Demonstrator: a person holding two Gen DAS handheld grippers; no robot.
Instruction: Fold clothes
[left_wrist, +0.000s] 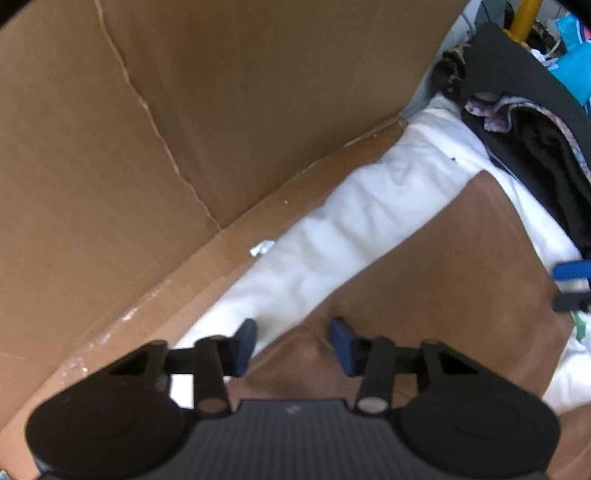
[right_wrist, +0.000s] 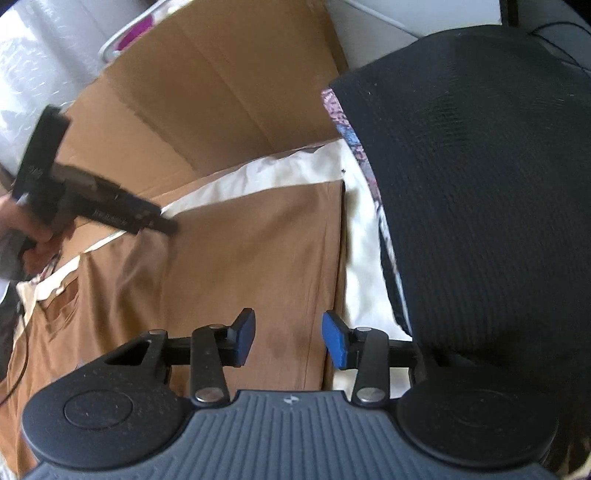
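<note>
A brown garment (right_wrist: 240, 266) lies spread flat on a white sheet (right_wrist: 362, 266); it also shows in the left wrist view as brown garment (left_wrist: 443, 277). My left gripper (left_wrist: 293, 343) is open over the garment's edge beside the sheet, and a raised fold of brown cloth sits between its blue pads (left_wrist: 341, 345). My right gripper (right_wrist: 290, 339) is open, low over the garment's straight edge, one finger above brown cloth and the other above the sheet. The left gripper (right_wrist: 166, 225), held by a hand (right_wrist: 33, 236), reaches the far edge.
A cardboard wall (left_wrist: 184, 110) stands along the sheet's far side, also seen as cardboard (right_wrist: 221, 92). A black mesh surface (right_wrist: 480, 184) with patterned cloth (right_wrist: 347, 122) under it crowds the right. A dark clothes pile (left_wrist: 535, 129) lies beyond the garment. The right gripper (left_wrist: 570, 286) shows at the edge.
</note>
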